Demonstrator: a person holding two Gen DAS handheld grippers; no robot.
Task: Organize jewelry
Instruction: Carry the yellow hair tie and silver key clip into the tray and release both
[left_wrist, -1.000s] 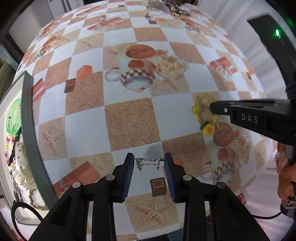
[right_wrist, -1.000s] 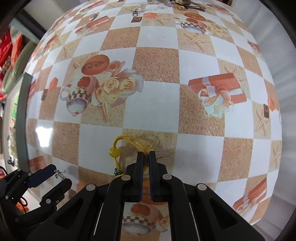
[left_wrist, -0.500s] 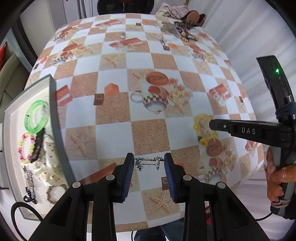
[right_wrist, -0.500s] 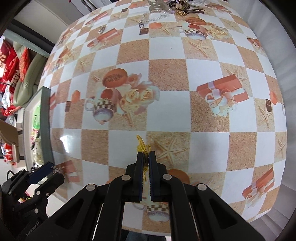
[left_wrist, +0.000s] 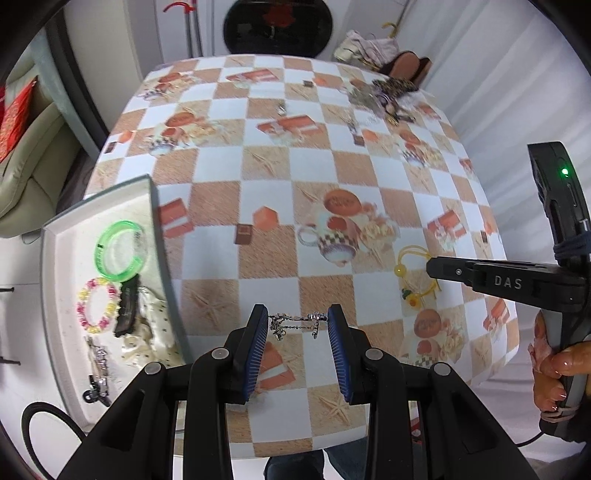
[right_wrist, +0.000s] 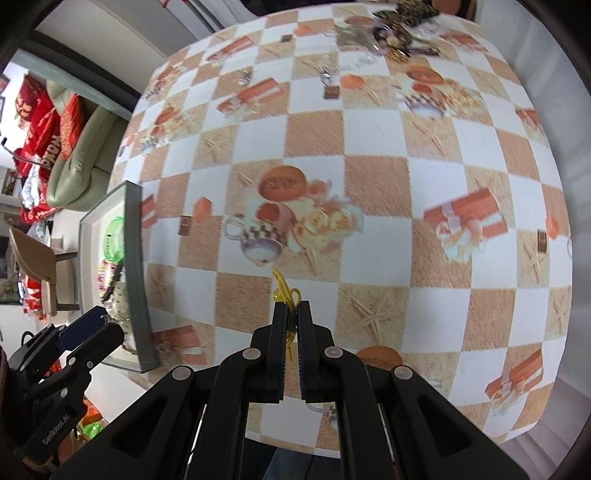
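The tablecloth (left_wrist: 325, 166) looks like smooth printed vinyl with a faint sheen; the silver chain (left_wrist: 295, 323) glints like fine metal; the yellow cord bracelet (left_wrist: 413, 273) seems soft string with a glossy bead; the green bangle (left_wrist: 120, 251) is clear, shiny plastic — the tray (left_wrist: 162, 236) has a matt grey rim; the left gripper (left_wrist: 297, 325) is matt black plastic, its pads (left_wrist: 258, 343) ribbed blue rubber.

Tablecloth (left_wrist: 266, 166): orange-white checks. Tray (left_wrist: 55, 295): grey rim; green bangle (left_wrist: 120, 251) at 12 o'clock, pink-yellow bracelet (left_wrist: 98, 306) below.
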